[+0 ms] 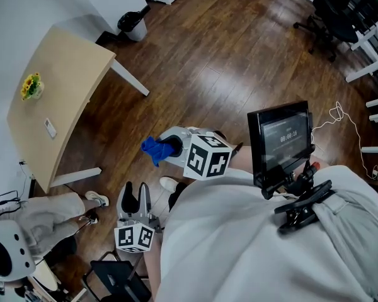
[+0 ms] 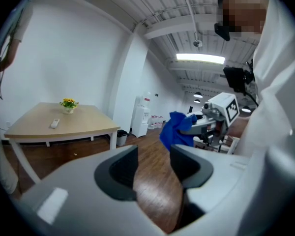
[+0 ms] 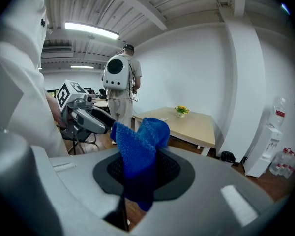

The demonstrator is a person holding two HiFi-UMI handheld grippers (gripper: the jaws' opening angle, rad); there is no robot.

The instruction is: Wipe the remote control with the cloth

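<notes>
A: The cloth looked like a coarse, knitted blue weave, quite matt.
B: The right gripper around it was smooth grey plastic, and its pads were dark and finely dimpled.
A: The floor was dark wood, glossy under the lights.
B: The bench was pale wood, matt and smooth.

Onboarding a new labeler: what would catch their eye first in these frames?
The bright blue cloth, clamped in the right gripper, stands out most. The left gripper hangs beside it, jaws apart with nothing between them. The remote control lies off on the pale table by the wall, near a pot of yellow flowers.
</notes>
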